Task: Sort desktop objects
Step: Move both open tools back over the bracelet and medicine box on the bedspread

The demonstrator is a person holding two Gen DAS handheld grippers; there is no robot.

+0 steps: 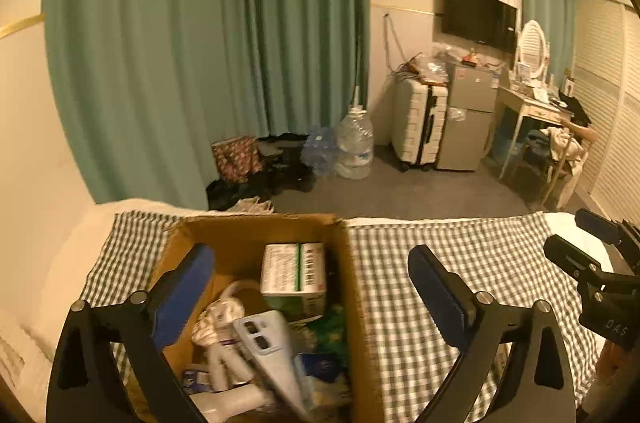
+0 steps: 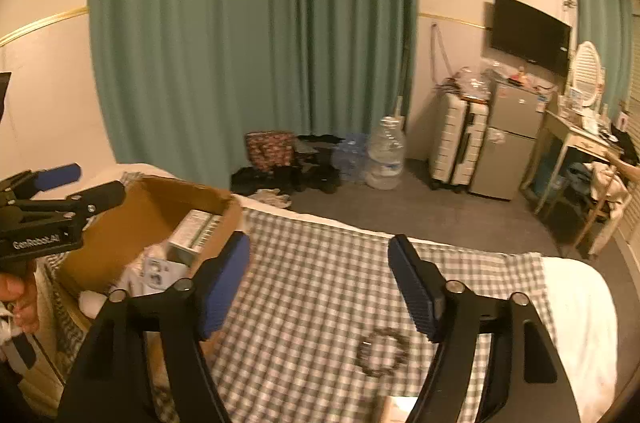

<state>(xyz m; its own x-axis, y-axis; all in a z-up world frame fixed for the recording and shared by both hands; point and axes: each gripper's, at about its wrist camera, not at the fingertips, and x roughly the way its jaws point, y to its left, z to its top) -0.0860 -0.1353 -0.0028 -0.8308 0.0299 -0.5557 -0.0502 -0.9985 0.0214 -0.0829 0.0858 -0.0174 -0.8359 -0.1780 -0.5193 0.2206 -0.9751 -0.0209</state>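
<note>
Your left gripper [image 1: 312, 287] hangs right over the open cardboard box [image 1: 256, 227], jaws spread wide with nothing between them, and that makes sense: the box is the collecting spot, so an empty, wide tool above it reads as a drop finished. Below and between your left fingers sit a green-and-white carton [image 1: 294, 275], a pale phone case [image 1: 268, 347] leaning across the pile, and some white plastic pieces low down, all loosely stacked the way dropped things lie. Moving right, the checked cloth [image 1: 440, 263] runs out beside the box, bare just ahead of that tool. Your right gripper [image 2: 320, 287] is open too, somewhat narrower, empty, angled down at the cloth with the box off its left finger. Just under its right finger lies a dark hair tie [image 2: 382, 353], flat and alone, likely your next pick; a small tan thing [image 2: 394, 409] at the bottom edge is too cropped to name.
</note>
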